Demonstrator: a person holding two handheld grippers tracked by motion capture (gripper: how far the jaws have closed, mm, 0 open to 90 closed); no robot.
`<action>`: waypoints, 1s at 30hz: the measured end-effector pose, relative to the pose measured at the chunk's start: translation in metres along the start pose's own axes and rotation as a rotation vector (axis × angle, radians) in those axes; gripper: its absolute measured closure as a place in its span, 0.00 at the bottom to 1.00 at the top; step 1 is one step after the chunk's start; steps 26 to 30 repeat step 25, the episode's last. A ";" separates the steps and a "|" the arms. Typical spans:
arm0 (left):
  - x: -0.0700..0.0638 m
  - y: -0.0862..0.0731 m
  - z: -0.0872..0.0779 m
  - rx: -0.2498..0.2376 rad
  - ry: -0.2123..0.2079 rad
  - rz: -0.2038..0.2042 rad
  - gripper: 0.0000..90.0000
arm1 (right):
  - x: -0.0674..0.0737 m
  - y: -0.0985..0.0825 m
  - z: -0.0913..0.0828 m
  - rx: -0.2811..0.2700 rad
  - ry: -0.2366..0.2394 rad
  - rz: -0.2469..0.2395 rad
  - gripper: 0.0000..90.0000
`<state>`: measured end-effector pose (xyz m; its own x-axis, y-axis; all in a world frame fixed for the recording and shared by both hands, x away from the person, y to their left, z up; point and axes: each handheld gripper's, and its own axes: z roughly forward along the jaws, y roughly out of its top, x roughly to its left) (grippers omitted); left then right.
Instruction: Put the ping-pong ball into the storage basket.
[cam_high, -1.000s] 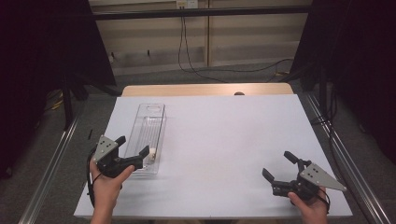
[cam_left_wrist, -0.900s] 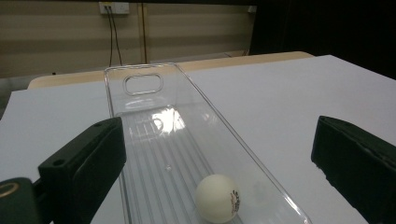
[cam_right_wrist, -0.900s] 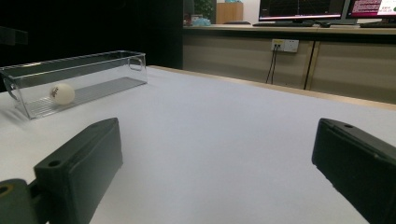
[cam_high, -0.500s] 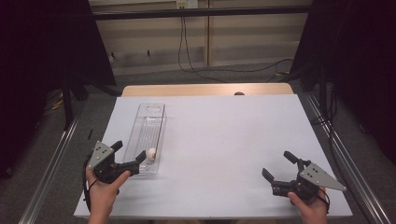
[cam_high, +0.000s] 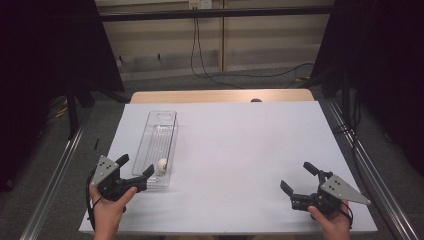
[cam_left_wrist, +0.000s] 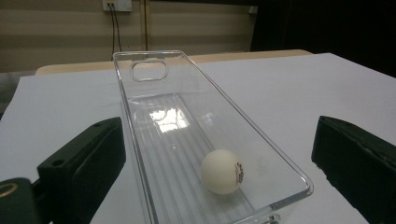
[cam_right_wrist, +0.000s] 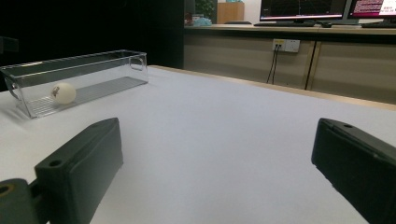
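Left gripper (cam_high: 135, 169): black body, showing two blocky matte jaws, each carrying a small round hole near its base in the left gripper view; a grey three-cornered plate with dark dots, possibly screws, is riding on top; a black cable is looping beside the left hand (cam_high: 107, 204). Right gripper (cam_high: 298, 179): matching black body and jaws, wearing the same grey plate; a thin black cable is trailing by the right hand (cam_high: 332, 220). Both forearms are showing no sleeves. A brass-coloured ring is peeking at each gripper view's lower left corner.
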<state>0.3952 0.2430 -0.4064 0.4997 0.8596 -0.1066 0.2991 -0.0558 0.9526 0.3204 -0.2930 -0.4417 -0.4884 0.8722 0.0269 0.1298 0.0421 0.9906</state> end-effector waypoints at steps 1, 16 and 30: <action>0.000 0.000 -0.001 -0.004 0.006 0.000 0.03 | 0.000 0.000 0.000 0.000 -0.001 0.003 0.02; 0.006 -0.008 -0.007 -0.005 0.009 0.000 0.03 | 0.000 0.001 -0.002 -0.006 -0.007 0.019 0.02; 0.006 -0.009 -0.007 -0.007 0.005 -0.003 0.03 | -0.001 0.001 -0.002 -0.006 -0.003 0.011 0.02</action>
